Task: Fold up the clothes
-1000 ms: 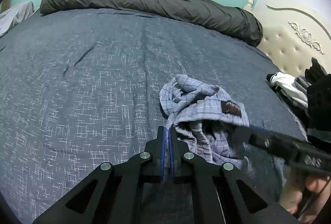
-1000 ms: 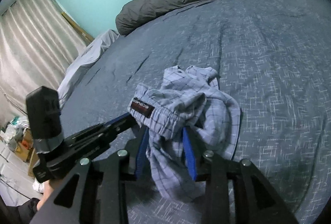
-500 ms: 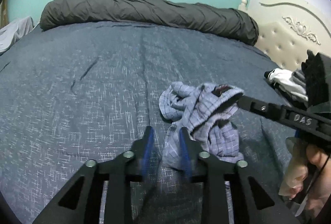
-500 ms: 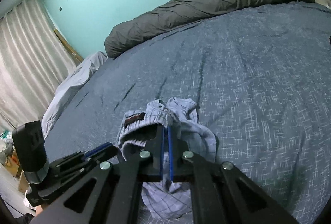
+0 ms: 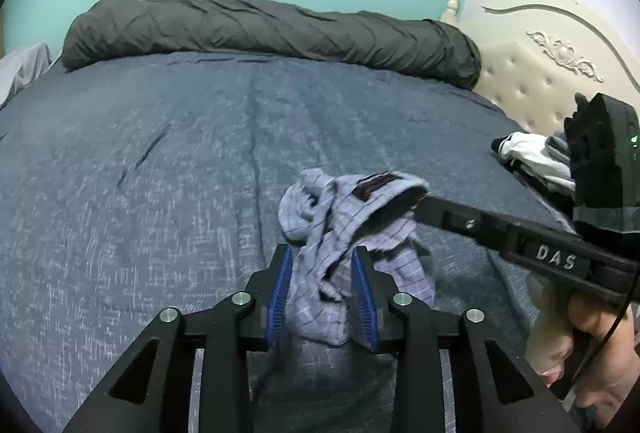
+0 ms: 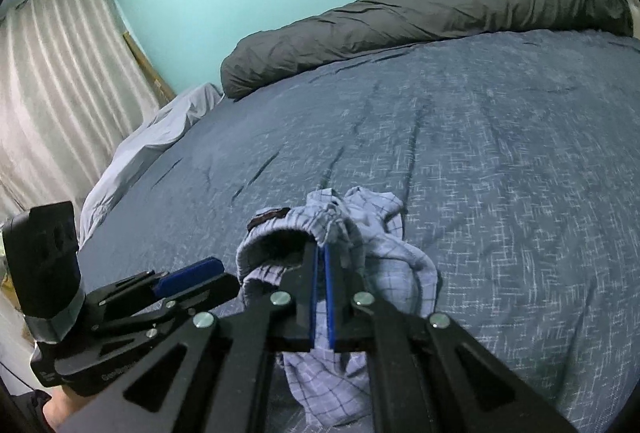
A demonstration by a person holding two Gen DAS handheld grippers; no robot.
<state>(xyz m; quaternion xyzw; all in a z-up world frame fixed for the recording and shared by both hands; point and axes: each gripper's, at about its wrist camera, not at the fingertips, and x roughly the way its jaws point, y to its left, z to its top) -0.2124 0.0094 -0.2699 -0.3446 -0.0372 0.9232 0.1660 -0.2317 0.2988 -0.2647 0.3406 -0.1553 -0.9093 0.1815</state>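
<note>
Dim, cool light — fisheye-warped edges, slight blur

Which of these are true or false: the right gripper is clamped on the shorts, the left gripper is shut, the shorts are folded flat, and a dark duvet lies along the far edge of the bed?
1. The right gripper is clamped on the shorts. True.
2. The left gripper is shut. False: its fingers are spread, with cloth hanging between them.
3. The shorts are folded flat. False: they are a crumpled bunch, lifted at the waistband.
4. A dark duvet lies along the far edge of the bed. True.
</note>
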